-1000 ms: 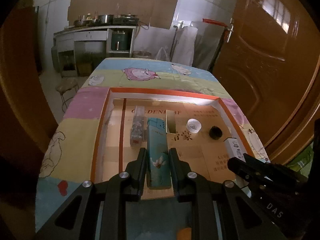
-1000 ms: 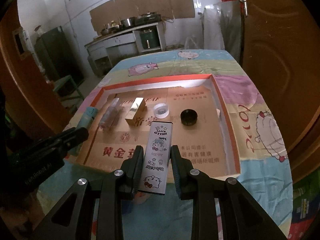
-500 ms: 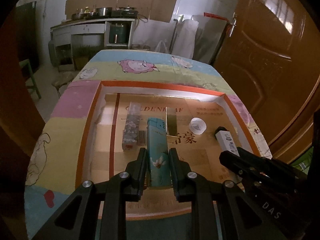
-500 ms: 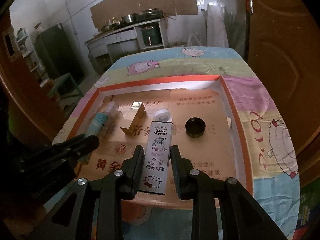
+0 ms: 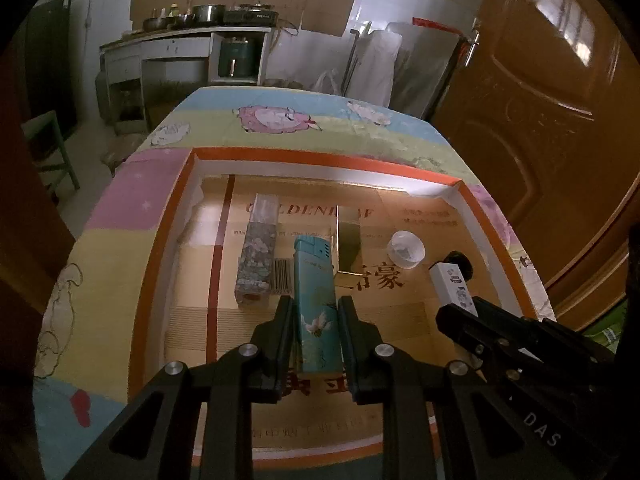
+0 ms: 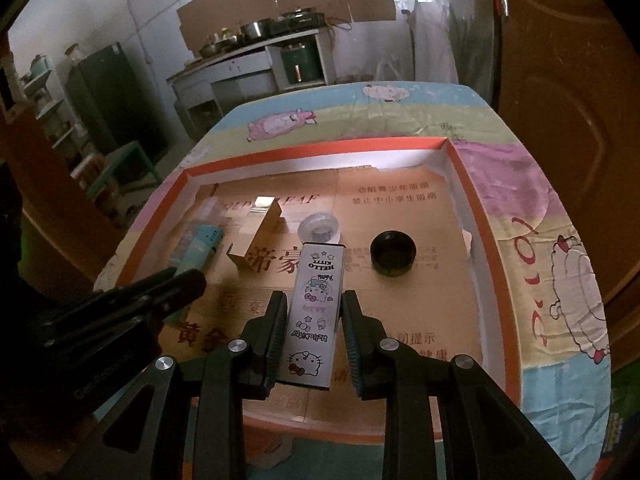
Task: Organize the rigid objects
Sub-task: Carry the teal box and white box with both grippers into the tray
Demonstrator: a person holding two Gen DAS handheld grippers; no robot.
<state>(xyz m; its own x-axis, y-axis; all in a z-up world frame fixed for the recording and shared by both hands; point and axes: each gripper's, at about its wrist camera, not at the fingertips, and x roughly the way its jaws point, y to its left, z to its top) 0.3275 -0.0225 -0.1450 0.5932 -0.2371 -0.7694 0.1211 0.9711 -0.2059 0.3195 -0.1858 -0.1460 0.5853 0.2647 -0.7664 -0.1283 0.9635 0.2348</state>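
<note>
My left gripper (image 5: 314, 312) is shut on a teal lighter (image 5: 316, 300) with a bird print, held over the orange-rimmed cardboard tray (image 5: 320, 158). My right gripper (image 6: 314, 308) is shut on a white Hello Kitty lighter (image 6: 314, 312), also over the tray (image 6: 312, 148). On the tray floor lie a floral lighter (image 5: 258, 256), a gold lighter (image 5: 348, 246), a clear cap (image 5: 406, 248) and a black cap (image 6: 392, 254). The white lighter shows at the right of the left wrist view (image 5: 454, 286). The teal lighter shows at the left of the right wrist view (image 6: 196, 248).
The tray sits on a table with a cartoon cloth (image 5: 276, 118). A brown door (image 5: 540, 100) stands to the right. A kitchen counter with pots (image 5: 192, 36) is at the back. A green stool (image 5: 48, 148) stands left of the table.
Both grippers have moved forward over the tray, still holding their lighters. The tray objects have not moved.
</note>
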